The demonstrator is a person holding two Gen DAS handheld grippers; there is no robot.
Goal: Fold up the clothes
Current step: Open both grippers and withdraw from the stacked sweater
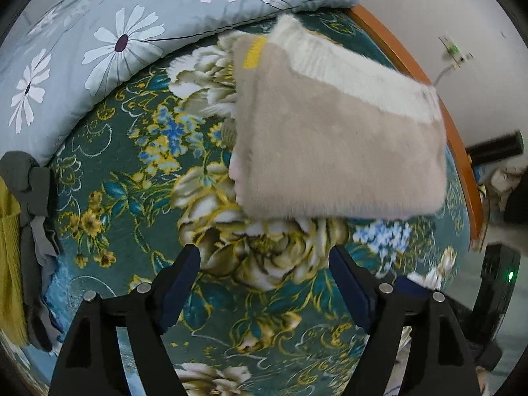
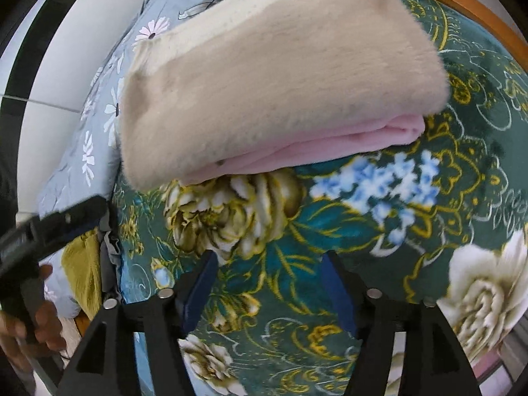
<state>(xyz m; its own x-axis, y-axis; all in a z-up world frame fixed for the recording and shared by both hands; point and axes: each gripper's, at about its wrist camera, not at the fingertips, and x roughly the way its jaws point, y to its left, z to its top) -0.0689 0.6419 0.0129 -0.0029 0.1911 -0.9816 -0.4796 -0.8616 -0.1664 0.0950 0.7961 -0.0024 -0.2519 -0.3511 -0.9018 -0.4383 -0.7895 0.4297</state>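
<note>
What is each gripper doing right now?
Left gripper: open, holding nothing.
Right gripper: open, holding nothing; the folded beige fleece garment lies apart on the bed.

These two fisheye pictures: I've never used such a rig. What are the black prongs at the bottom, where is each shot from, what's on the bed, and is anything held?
The prongs are handheld two-finger grippers, each carrying its own camera. The left gripper and the right gripper both stand open, holding nothing. On the green floral blanket lies a folded beige fleece garment with pink lining. Behind is a daisy-print pillow; more clothes are piled at the left.
</note>
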